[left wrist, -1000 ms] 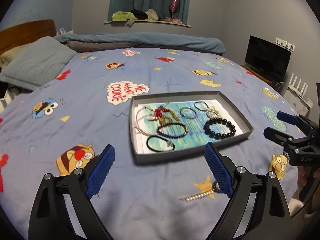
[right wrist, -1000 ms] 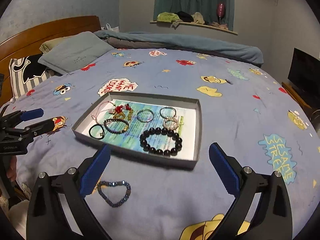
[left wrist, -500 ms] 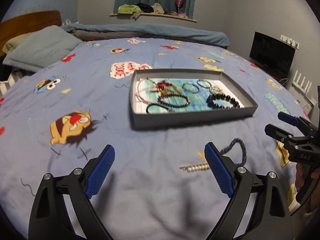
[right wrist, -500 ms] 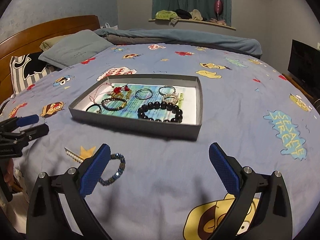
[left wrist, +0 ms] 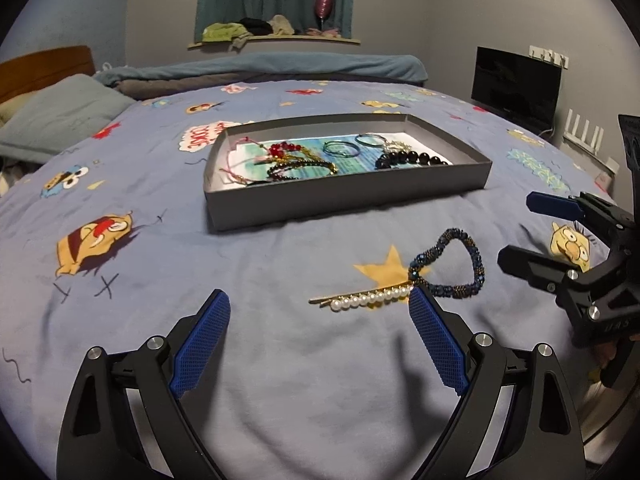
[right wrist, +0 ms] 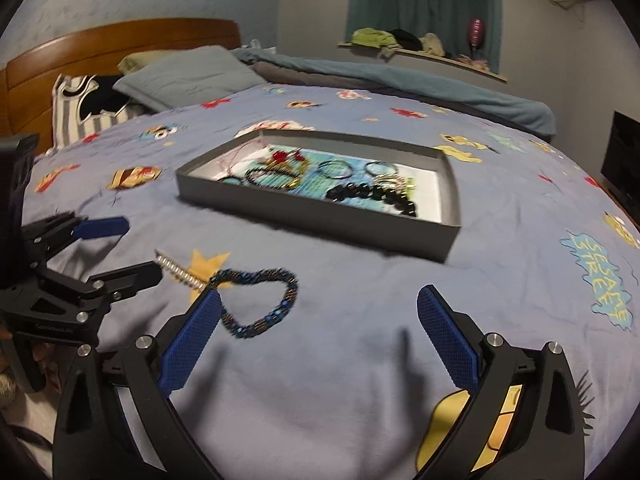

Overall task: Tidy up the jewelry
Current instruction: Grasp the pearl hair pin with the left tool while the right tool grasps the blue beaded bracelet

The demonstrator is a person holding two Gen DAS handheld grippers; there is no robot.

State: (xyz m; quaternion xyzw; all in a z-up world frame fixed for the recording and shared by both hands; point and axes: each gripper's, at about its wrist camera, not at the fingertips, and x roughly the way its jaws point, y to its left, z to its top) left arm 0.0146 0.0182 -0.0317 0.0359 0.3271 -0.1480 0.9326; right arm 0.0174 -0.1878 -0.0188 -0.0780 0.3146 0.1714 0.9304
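A grey tray [left wrist: 344,200] [right wrist: 304,210] on the bed holds several bracelets and rings, among them a black bead bracelet [left wrist: 412,158] [right wrist: 372,196]. On the bedspread in front of it lie a dark blue beaded bracelet [left wrist: 460,264] [right wrist: 276,300] and a pearl hair pin [left wrist: 368,298] [right wrist: 176,268]. My left gripper [left wrist: 318,340] is open and empty, low over the bed, the pin just ahead of its right finger. My right gripper [right wrist: 318,338] is open and empty; the blue bracelet lies by its left finger. Each gripper shows in the other's view [left wrist: 524,232] [right wrist: 132,246].
The blue cartoon-print bedspread [left wrist: 120,280] covers the whole bed. Pillows [right wrist: 188,74] and a wooden headboard [right wrist: 100,46] stand at the far left. A folded blanket [left wrist: 260,66] lies at the far edge. A black monitor [left wrist: 516,80] stands at the right.
Both grippers have dropped lower and closer to the bedspread, toward the blue bracelet and pearl pin. The tray looks flatter and farther up. Both stay open.
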